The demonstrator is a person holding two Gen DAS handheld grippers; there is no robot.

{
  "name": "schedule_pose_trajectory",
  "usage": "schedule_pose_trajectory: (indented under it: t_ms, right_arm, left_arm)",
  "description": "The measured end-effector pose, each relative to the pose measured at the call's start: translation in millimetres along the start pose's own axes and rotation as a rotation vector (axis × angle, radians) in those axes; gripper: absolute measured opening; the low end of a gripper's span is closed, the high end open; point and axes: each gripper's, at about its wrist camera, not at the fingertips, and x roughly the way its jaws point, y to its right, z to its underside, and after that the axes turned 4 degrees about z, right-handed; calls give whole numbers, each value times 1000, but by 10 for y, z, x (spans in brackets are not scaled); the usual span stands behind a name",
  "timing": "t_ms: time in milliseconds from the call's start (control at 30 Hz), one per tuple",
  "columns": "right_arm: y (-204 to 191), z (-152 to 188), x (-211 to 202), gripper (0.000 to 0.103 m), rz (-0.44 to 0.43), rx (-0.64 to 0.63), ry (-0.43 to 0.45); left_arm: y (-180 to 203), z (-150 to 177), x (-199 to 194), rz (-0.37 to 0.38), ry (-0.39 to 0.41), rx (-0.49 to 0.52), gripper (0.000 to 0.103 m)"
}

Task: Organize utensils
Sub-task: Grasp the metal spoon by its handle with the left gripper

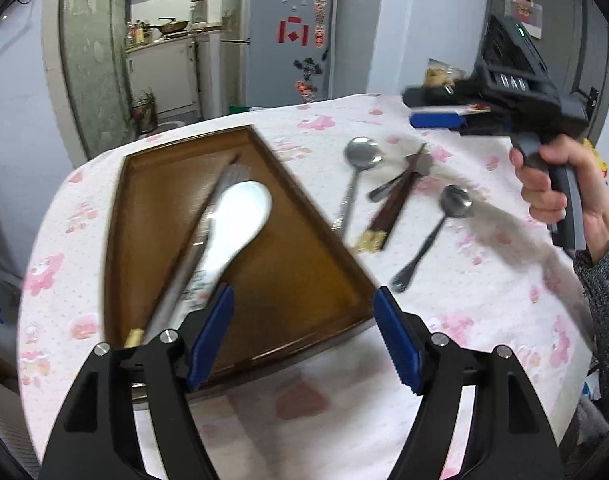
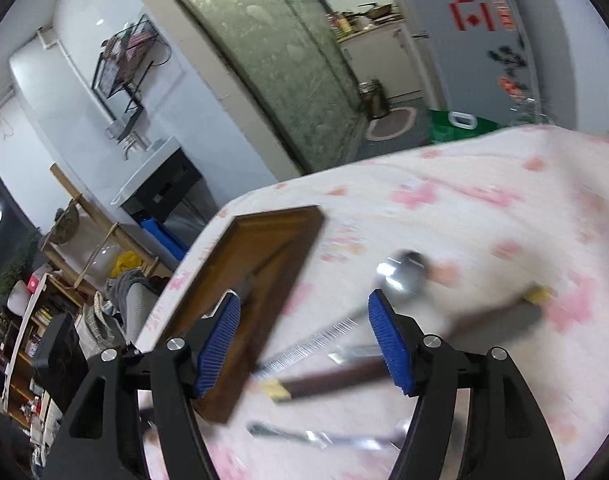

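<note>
Left tool (image 1: 304, 336) spread apart, empty, hanging over the near corner of the wooden tray (image 1: 304, 248). Inside the tray: white rice paddle (image 1: 232, 224) plus a dark chopstick (image 1: 184, 256) and a metal utensil alongside. On the pink-flowered tabletop (image 1: 484, 300), at 3 o'clock of the tray: long spoon (image 1: 354, 172), brown chopsticks (image 1: 392, 204), smaller spoon (image 1: 436, 232). Right tool (image 1: 436, 114) at 1 o'clock, gripped by a hand (image 1: 552, 188); likewise spread apart and empty, above blurred spoon (image 2: 400, 276) and chopsticks (image 2: 336, 380).
</note>
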Motion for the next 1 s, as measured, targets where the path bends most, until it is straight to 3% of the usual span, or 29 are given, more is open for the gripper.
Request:
schedule_pose_trajectory:
  t_ms: [300, 400, 633, 667, 700, 733, 1000]
  right_arm:
    - [568, 498, -326, 66, 115, 62, -45]
    - [639, 597, -303, 48, 133, 71, -72]
    - [564, 698, -135, 37, 182, 23, -125]
    - [556, 702, -118, 32, 182, 17, -123]
    - [558, 698, -109, 16, 177, 19, -121]
    - [566, 694, -99, 7, 164, 20, -124]
    - [472, 569, -371, 2, 72, -10, -59]
  left_arm:
    - [658, -88, 302, 114, -10, 99, 78]
    - [807, -85, 390, 124, -30, 130, 78]
    - [974, -101, 530, 120, -53, 175, 78]
    - [974, -119, 539, 118, -54, 176, 78]
    - [973, -133, 553, 114, -55, 178, 78]
    - [973, -140, 562, 111, -56, 180, 78]
    - [975, -213, 673, 97, -54, 210, 78]
